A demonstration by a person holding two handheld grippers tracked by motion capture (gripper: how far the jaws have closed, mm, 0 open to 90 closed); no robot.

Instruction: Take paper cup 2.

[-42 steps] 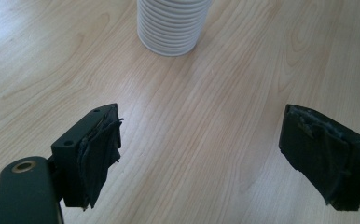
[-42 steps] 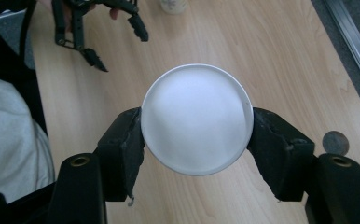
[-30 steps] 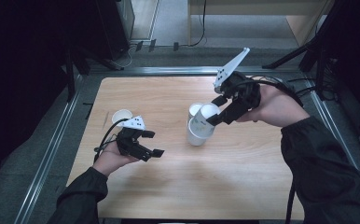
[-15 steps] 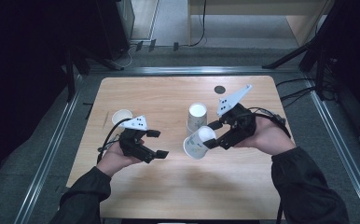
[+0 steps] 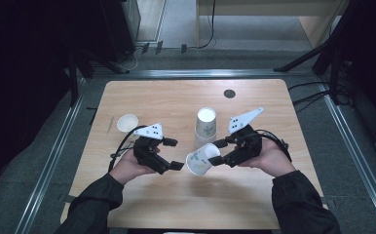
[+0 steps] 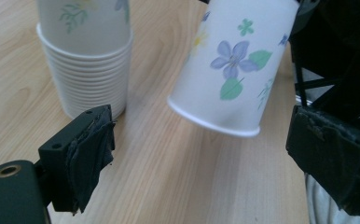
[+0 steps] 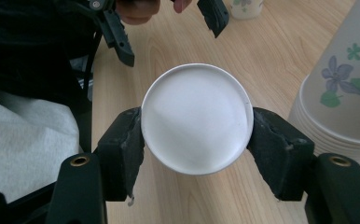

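- One paper cup (image 5: 203,159) is clamped across its closed base by the right gripper (image 5: 218,152); in the right gripper view both pads are pressed flat against the cup's sides (image 7: 197,119).
- The cup is held tilted, rim toward the left hand, off the table (image 5: 176,97) and just in front of the upside-down cup stack (image 5: 206,127).
- It is seen apart from the stack; no contact between the two in the left gripper view, where the held cup (image 6: 231,70) hangs beside the stack (image 6: 87,56).
- The left gripper (image 5: 172,154) is released: its jaws have just been opening, they stand wide, and nothing is between them. The cup's rim is ahead of the jaws, not inside them.
- A single cup (image 5: 127,123) stands upright near the left hand, well apart from the held one.
- Step judged: a handover or a two-handed regrip of the cup taken off the stack, with the left gripper readied to receive.
- Next move is judged to call for the left jaws to be brought around the cup wall near the rim, then closed gently, since thin paper is likely to crush.
- The right grip should be kept until the left pads are seated; otherwise the cup could be dropped on the table.
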